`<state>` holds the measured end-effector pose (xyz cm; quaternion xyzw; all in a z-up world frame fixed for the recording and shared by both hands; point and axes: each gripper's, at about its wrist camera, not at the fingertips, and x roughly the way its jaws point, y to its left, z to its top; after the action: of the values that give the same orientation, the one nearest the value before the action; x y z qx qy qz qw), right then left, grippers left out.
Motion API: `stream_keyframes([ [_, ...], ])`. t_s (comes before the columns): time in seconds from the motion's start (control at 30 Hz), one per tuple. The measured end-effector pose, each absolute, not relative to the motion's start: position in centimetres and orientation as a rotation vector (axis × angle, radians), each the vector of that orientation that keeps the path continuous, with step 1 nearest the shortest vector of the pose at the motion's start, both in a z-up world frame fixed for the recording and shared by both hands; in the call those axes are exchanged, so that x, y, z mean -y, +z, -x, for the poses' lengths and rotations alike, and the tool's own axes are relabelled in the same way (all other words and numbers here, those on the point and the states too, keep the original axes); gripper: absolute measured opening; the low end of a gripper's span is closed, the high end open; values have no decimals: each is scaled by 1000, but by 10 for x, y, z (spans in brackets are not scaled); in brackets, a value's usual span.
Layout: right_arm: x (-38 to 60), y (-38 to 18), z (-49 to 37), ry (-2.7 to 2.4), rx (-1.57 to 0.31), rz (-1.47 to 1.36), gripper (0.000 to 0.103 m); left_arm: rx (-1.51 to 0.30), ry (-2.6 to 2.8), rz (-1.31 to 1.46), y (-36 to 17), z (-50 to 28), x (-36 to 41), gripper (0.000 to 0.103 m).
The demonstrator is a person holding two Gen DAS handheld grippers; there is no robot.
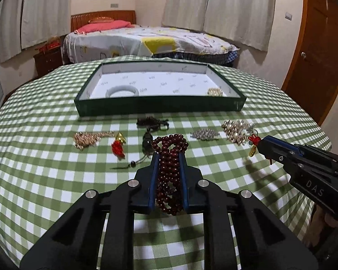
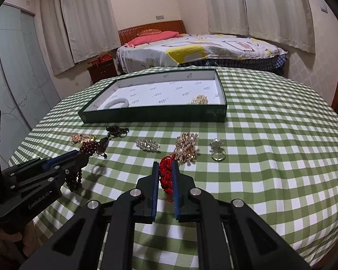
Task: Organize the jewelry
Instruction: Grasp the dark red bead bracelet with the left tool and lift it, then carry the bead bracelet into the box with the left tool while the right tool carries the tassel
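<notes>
My left gripper (image 1: 168, 157) is shut on a dark red bead bracelet (image 1: 170, 168), held above the checked tablecloth; it also shows in the right wrist view (image 2: 78, 155). My right gripper (image 2: 165, 165) is shut on a red knotted charm (image 2: 165, 173) with a gold pendant (image 1: 252, 150); in the left wrist view it is at the right (image 1: 260, 142). A dark green tray (image 1: 160, 105) with a white lining stands beyond, holding a white bangle (image 1: 122, 91) and a gold piece (image 1: 214, 92).
On the cloth lie a gold chain (image 1: 90, 137), a red and gold charm (image 1: 118, 145), a black beaded piece (image 1: 152, 121), a silver brooch (image 1: 204, 134), a pearl and gold cluster (image 1: 236, 130) and a ring (image 2: 217, 150). A bed stands behind the table.
</notes>
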<state>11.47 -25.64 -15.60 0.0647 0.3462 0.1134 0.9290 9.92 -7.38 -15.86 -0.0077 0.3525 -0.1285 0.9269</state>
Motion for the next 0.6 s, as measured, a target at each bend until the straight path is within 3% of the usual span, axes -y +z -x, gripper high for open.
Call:
stream_keyframes([
  [0.6,252,-116,-128,245,-609,-131,11,-630,-266,40,-126,-120,71,17],
])
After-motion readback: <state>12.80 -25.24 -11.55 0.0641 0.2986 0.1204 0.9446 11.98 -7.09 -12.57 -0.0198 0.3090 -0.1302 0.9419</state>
